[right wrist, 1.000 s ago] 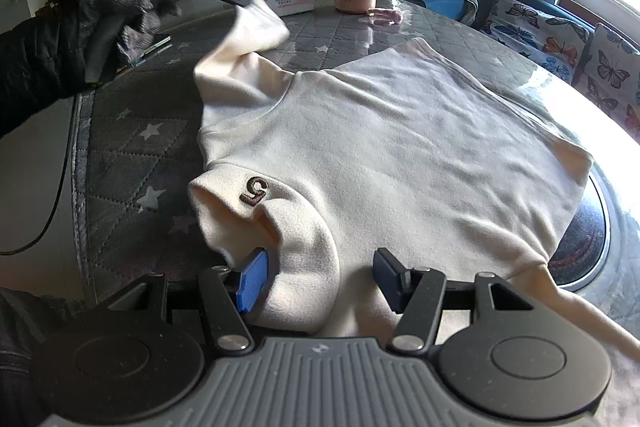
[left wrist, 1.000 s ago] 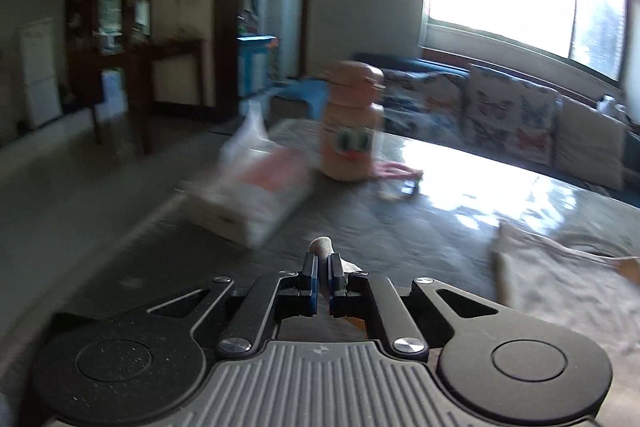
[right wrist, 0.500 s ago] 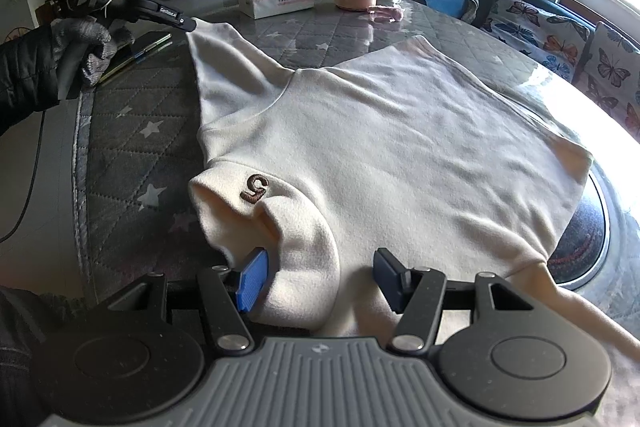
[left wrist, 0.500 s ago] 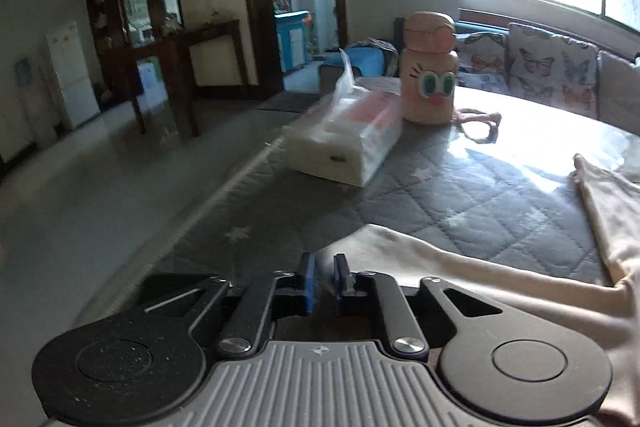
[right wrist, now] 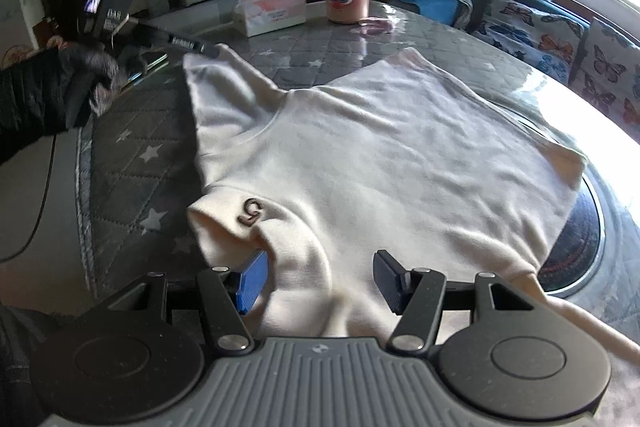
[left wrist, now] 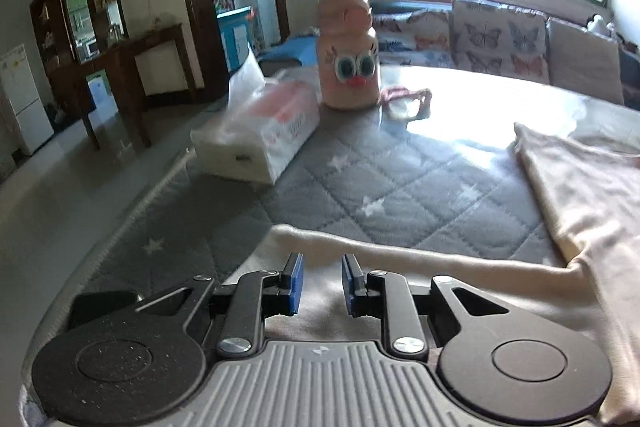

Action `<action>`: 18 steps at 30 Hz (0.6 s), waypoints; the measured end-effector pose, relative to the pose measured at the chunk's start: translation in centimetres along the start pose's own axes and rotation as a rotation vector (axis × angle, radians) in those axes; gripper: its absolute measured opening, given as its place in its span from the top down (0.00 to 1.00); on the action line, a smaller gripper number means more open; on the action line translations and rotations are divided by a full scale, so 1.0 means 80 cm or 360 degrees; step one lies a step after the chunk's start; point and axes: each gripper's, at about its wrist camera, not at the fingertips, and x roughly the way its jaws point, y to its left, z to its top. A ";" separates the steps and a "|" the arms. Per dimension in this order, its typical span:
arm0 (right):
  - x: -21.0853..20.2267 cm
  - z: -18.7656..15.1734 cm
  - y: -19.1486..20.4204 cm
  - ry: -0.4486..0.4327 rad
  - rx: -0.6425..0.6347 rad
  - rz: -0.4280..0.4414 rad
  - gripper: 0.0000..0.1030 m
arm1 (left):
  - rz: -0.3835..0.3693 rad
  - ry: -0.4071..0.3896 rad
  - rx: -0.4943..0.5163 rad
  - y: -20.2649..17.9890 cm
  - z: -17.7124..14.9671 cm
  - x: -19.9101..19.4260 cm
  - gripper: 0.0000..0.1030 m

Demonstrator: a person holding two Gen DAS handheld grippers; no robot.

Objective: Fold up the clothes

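Observation:
A cream sweater [right wrist: 380, 147] lies spread flat on the grey quilted table cover [right wrist: 132, 155]. Its turtleneck collar [right wrist: 250, 213], with a small brown badge, points toward my right gripper [right wrist: 320, 279]. That gripper stands open, with the collar's fold lying loose between the blue pads. The sweater's left sleeve [left wrist: 400, 259] is stretched out over the table. My left gripper [left wrist: 322, 281] sits low over the cuff end with its jaws opening; cloth lies between and under the pads, unpinched. In the right wrist view the left gripper [right wrist: 200, 47] is held by a gloved hand [right wrist: 80, 79].
A tissue box [left wrist: 260, 143] and a pink bottle with cartoon eyes [left wrist: 348, 63] stand at the table's far side, a pink strap [left wrist: 404, 99] beside them. A sofa with butterfly cushions [right wrist: 560, 39] lines the wall beyond. The table edge [left wrist: 132, 223] runs close on the left.
My left gripper came down from holding the sleeve end up in the air to the table, laying the sleeve out flat, and its shut jaws have parted. The right gripper has not moved.

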 end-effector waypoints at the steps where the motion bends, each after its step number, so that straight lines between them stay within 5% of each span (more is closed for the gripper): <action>1: 0.000 -0.001 -0.003 0.0000 0.0016 -0.0008 0.42 | 0.0022 0.0017 -0.0001 0.001 -0.001 0.006 0.77; 8: -0.010 0.000 -0.041 -0.0038 0.0155 -0.0083 0.42 | 0.0045 0.0025 -0.0022 -0.001 0.011 0.002 0.76; 18: 0.015 0.001 -0.107 -0.0004 0.0381 -0.0169 0.43 | -0.0396 -0.0034 0.0188 -0.110 0.032 -0.025 0.74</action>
